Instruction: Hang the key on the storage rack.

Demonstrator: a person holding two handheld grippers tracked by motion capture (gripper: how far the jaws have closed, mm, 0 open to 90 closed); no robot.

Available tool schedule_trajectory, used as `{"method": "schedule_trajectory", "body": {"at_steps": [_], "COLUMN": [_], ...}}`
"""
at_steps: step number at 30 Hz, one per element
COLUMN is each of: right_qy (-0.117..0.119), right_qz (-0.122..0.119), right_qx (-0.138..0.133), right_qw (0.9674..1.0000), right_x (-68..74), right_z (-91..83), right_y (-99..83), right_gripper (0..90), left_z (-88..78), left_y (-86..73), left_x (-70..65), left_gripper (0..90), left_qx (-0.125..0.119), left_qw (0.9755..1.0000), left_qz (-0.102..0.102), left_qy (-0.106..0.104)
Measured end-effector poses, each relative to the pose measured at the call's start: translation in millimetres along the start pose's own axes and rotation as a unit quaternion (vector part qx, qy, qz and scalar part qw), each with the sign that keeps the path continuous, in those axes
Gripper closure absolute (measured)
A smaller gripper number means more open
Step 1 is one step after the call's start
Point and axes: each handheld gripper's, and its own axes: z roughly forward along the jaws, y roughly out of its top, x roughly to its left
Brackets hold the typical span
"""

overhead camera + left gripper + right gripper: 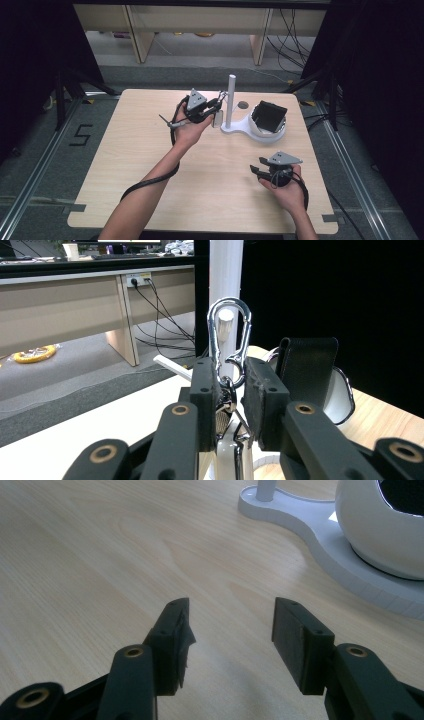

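My left fingers [227,405] pinch the base of a silver carabiner [229,342], part closed, its loop standing upright just before the white post [226,270] of a stand near the far edge of the worktop [150,165]. In the high view my left hand [192,122] holds that gripper right beside the post [231,100], left of it.

A short white peg [226,322] juts from the post and shows through the loop. As I judge it, the step is to hang the carabiner on that peg. To do it well I should keep the loop upright and level with the peg, ease it forward until the peg passes clear through, and only then let go.

My right fingers [230,635] stand open and hold nothing, low over bare wood near the right front corner [260,170].

On the same stand's base [320,525], right of the post, sits a white bowl [260,131] with a black pouch [269,116] in it. It is close, so a wide swing could knock it. A cable [150,182] trails from my left gripper across the worktop.
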Motion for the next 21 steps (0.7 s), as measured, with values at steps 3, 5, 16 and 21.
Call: {"method": "schedule_trajectory", "body": {"at_steps": [3, 5, 16, 21], "right_qy": [-0.003, -0.002, 0.000, -0.001], "right_qz": [-0.002, -0.002, 0.000, -0.001], "right_qx": [0.000, 0.000, 0.000, 0.002], "right_qw": [1.0000, 1.0000, 1.0000, 1.0000], "right_x": [0.0, -0.2, -0.1, 0.4], "right_z": [-0.5, -0.6, -0.1, -0.2], "right_y": [0.1, 0.2, -0.2, -0.3], "right_gripper": [50.3, 50.3, 50.3, 50.3], "left_z": [0.4, 0.7, 4.4, 7.4], "left_y": [-0.1, -0.2, -3.3, -4.4], "left_x": [-0.4, -0.5, 0.8, 0.1], "left_gripper": [75.1, 75.1, 74.9, 74.8], "left_qx": [-0.001, 0.001, 0.008, 0.012], "left_qw": [1.0000, 1.0000, 0.9999, 0.9999], "left_qz": [-0.001, -0.001, -0.007, -0.008], "left_qy": [0.000, 0.000, 0.000, 0.001]}}
